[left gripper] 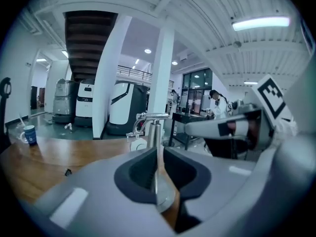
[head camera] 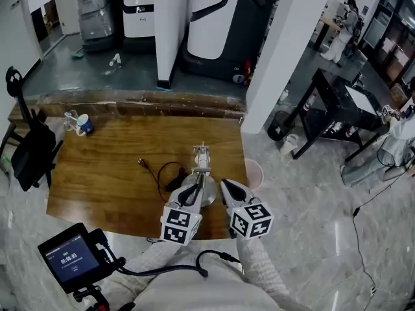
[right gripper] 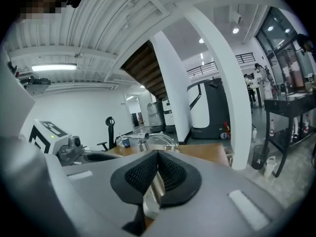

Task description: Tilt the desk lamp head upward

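Observation:
A silver desk lamp stands near the wooden table's [head camera: 97, 173] front edge, its round base [head camera: 206, 195] below a thin stem and folded head [head camera: 202, 155]. My left gripper [head camera: 193, 192] is down at the base's left side. In the left gripper view its pads [left gripper: 143, 174] are closed on the base's rim [left gripper: 165, 201], and the stem [left gripper: 156, 132] rises just beyond them to the lamp head [left gripper: 153, 116]. My right gripper [head camera: 228, 188] sits at the base's right side, shut, pads [right gripper: 170, 174] together, with silver metal [right gripper: 150, 201] showing just under the tips.
A black cable [head camera: 162, 173] loops left of the lamp. A blue cup [head camera: 85, 126] stands at the table's far left, a black chair [head camera: 29, 149] beside it. A pale bin [head camera: 253, 172] sits off the right edge, and a screen device [head camera: 70, 258] hangs at the front left.

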`<state>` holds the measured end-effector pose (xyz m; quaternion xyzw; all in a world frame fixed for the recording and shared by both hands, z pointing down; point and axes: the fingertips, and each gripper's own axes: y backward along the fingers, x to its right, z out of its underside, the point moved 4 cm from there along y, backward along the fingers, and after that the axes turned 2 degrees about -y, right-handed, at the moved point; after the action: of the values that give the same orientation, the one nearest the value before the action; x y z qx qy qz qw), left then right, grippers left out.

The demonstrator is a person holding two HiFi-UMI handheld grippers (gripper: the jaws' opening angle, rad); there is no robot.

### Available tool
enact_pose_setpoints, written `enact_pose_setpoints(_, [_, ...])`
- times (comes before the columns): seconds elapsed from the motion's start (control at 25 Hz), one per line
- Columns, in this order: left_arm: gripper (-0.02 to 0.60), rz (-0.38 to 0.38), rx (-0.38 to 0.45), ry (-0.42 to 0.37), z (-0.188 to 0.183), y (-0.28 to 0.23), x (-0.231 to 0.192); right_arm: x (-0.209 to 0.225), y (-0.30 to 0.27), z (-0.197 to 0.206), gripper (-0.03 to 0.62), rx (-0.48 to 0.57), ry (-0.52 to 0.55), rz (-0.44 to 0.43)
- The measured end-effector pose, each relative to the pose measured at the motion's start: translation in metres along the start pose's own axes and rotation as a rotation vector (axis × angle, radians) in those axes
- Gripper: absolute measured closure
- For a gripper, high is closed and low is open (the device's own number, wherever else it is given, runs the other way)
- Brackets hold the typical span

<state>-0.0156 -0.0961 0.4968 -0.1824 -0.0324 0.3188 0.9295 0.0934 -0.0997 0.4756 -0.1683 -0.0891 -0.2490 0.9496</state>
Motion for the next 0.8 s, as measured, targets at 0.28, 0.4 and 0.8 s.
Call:
enact_pose_setpoints(0.28, [0.495,0.087,-0.058,-0.033,0.014,-0.053,-0.021,0.045,-0.063,-0.037,0.589,-0.075,-0.028,-0.078])
enact_pose_setpoints(0.4, [0.466,0.104,-0.077,-0.051,0.016,-0.056,-0.015,0.053,-0.067,-0.046,0.574,-0.102,-0.120,-0.135])
enact_pose_setpoints(0.8, [0.448,0.073,-0.092,-0.065,0.021,-0.051,-0.012,0.047,-0.093,-0.055,0.523,-0.274,-0.188,-0.255])
